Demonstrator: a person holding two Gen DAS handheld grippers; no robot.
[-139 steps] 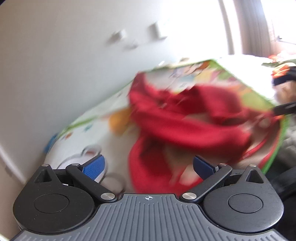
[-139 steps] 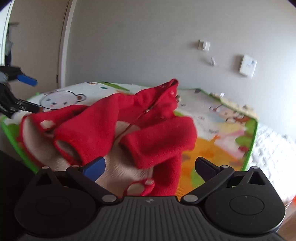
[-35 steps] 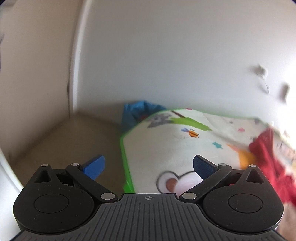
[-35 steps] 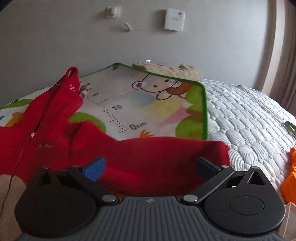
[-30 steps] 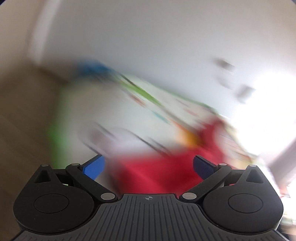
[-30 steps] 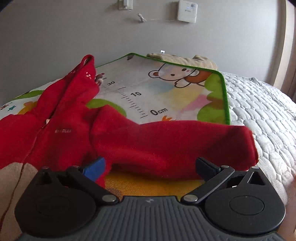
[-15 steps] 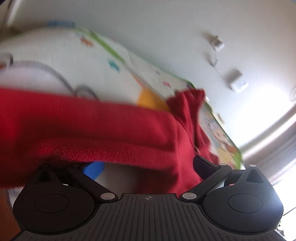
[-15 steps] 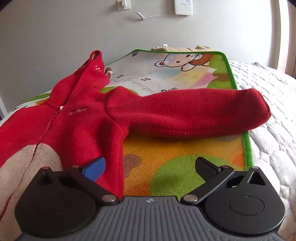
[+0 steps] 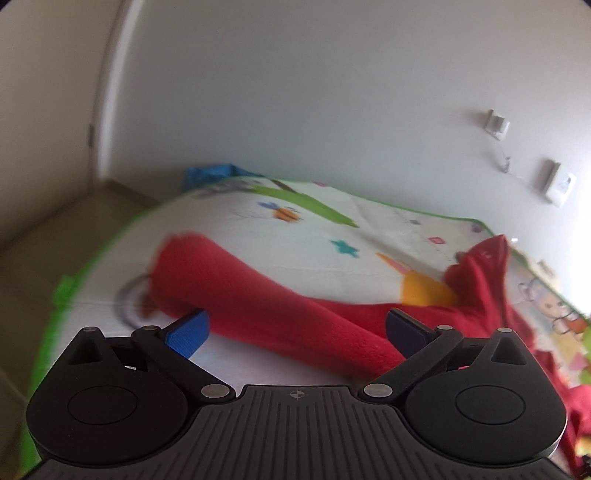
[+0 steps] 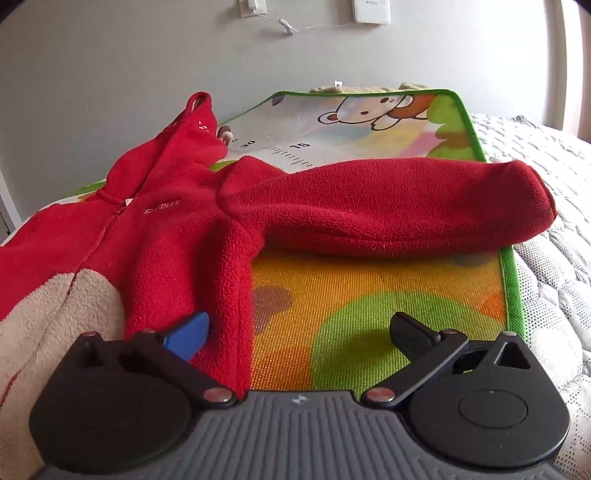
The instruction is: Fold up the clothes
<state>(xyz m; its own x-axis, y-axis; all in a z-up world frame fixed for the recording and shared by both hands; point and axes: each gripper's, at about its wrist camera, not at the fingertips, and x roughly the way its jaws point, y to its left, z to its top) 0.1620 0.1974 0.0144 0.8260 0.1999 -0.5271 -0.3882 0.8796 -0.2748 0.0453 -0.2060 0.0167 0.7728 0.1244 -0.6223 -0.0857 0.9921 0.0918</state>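
Note:
A red fleece hooded suit (image 10: 173,229) with a beige belly patch (image 10: 51,314) lies face up on a cartoon play mat (image 10: 373,295). Its right sleeve (image 10: 399,206) stretches across to the mat's green edge. In the left wrist view the other sleeve (image 9: 258,295) lies straight toward the mat's left corner. My left gripper (image 9: 295,328) is open, with that sleeve running between its fingers. My right gripper (image 10: 299,332) is open low over the mat, its blue fingertip (image 10: 188,334) beside the suit's side seam.
The mat (image 9: 314,229) covers a white quilted bed (image 10: 554,280) that shows at the right. A grey wall with a switch plate (image 10: 371,11) and a cable stands behind. A blue cloth (image 9: 210,173) lies past the mat's far corner, beside bare floor (image 9: 44,236).
Both sleeves went from bunched to spread out sideways. The left gripper pulled back from its sleeve, now seen whole. The right gripper drew back and lower, toward the suit's side.

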